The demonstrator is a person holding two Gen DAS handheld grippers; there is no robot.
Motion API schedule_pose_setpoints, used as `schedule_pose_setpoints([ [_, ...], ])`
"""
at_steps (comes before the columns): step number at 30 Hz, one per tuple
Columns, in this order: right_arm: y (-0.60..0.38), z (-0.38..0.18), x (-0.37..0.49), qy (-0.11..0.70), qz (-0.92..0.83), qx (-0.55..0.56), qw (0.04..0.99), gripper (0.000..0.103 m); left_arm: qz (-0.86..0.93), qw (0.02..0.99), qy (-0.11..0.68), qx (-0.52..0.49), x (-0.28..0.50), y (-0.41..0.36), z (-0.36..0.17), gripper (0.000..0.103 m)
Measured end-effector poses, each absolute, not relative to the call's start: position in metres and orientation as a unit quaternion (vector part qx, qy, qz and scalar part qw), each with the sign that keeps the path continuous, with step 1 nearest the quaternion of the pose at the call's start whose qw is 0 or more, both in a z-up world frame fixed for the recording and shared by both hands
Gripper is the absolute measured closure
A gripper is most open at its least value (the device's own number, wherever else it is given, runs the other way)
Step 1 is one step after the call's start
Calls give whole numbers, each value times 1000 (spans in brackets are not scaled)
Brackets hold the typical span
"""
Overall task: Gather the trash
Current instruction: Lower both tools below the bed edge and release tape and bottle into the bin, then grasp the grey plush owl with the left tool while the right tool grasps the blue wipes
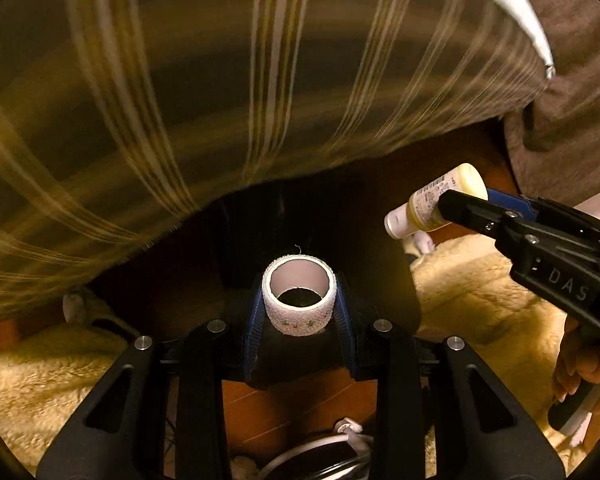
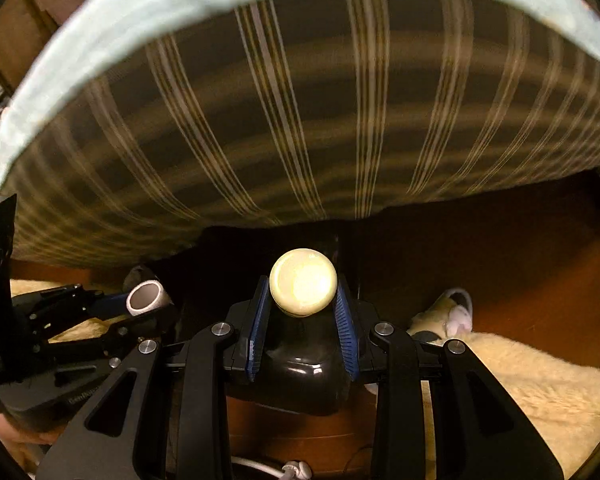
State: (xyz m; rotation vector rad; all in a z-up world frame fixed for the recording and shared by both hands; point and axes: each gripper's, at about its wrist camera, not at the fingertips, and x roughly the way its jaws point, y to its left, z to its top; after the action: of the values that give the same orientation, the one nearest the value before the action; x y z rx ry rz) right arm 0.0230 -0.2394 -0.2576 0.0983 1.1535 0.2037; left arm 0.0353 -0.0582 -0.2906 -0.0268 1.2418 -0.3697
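My left gripper point(image 1: 299, 304) is shut on a white tape roll point(image 1: 299, 298) with a patterned outer band, held in the air with its hollow core facing me. It also shows at the left of the right wrist view point(image 2: 146, 299). My right gripper point(image 2: 302, 304) is shut on a small pale yellow bottle point(image 2: 302, 287), its round bottom facing the camera. In the left wrist view the same bottle point(image 1: 440, 200), with a white cap and a label, sits in the right gripper's fingers point(image 1: 466, 208) at the right.
A dark cloth with pale stripes point(image 2: 300, 120) hangs over a dark gap ahead, with a light blue edge point(image 2: 100, 28) above. A cream fluffy rug point(image 1: 480, 304) covers the wooden floor point(image 2: 540, 272). A small white object point(image 2: 458, 312) lies at the rug's edge. White cable point(image 1: 340, 440) lies below.
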Motion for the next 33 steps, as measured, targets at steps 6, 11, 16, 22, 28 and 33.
schedule_pose_setpoints([
  [6, -235, -294, 27, 565, 88, 59, 818, 70, -169, 780, 602, -1, 45, -62, -328, 71],
  [11, -235, -308, 34, 581, 85, 62, 807, 69, -168, 771, 614, 3, 43, -56, -342, 69],
  [16, -239, -305, 39, 582, 83, 68, 806, 63, -163, 774, 612, 3, 44, -60, -337, 48],
  [22, -252, -264, 40, 549, 77, 77, 828, 60, -160, 792, 589, 8, 40, -66, -305, 37],
  [28, -263, -171, 40, 443, 66, 68, 891, 38, -177, 845, 505, 9, 31, -67, -205, 23],
  [33, -260, -105, 52, 381, 83, 59, 919, 28, -161, 879, 449, 4, 40, -50, -141, 16],
])
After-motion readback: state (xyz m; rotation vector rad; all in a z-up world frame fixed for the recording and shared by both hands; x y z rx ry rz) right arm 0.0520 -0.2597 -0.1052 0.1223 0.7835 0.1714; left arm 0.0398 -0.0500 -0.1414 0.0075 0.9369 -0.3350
